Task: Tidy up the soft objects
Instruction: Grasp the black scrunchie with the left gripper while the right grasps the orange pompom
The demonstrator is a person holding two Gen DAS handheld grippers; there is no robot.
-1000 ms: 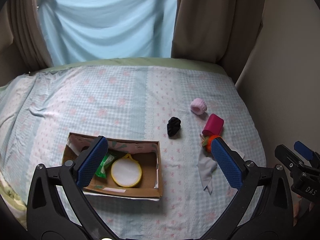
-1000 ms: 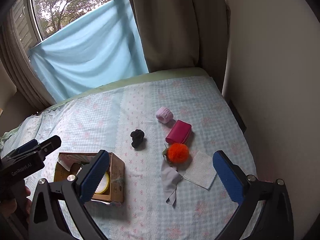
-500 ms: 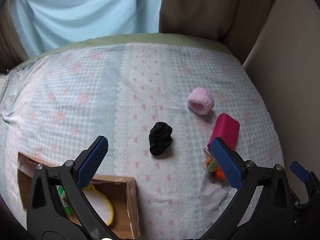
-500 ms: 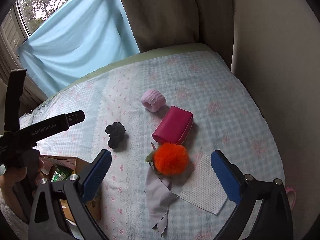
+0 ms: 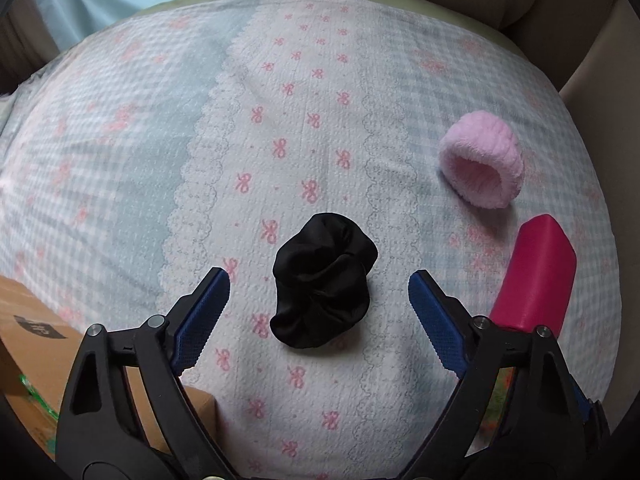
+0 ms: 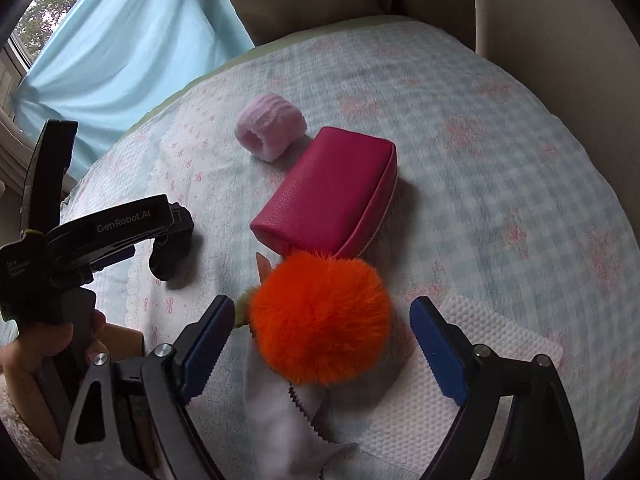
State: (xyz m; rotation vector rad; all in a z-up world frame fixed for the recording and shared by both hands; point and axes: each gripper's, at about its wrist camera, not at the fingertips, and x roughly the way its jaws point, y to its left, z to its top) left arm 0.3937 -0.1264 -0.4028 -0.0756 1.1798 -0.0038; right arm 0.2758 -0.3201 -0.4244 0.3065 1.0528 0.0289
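A black scrunchie point(image 5: 323, 282) lies on the bedspread between the open fingers of my left gripper point(image 5: 319, 286); it does not touch them. A pink fuzzy wristband point(image 5: 482, 165) and a magenta pouch point(image 5: 534, 276) lie to its right. In the right wrist view my right gripper point(image 6: 322, 318) is open around an orange pompom point(image 6: 322, 316), which rests on a grey cloth point(image 6: 280, 416) and a white textured cloth point(image 6: 420, 412). The pouch point(image 6: 328, 192), the wristband point(image 6: 270, 128) and the left gripper point(image 6: 100, 232) over the scrunchie point(image 6: 174, 248) show there too.
A cardboard box point(image 5: 36, 344) stands at the lower left, close to my left gripper. The bed point(image 5: 120, 140) has a pale blue and pink checked cover. A beige wall point(image 6: 560, 20) and curtains close off the right and far sides.
Both grippers have moved forward and down. The left now straddles the black scrunchie and the right straddles the orange pompom. The box has slid to the left edge of view.
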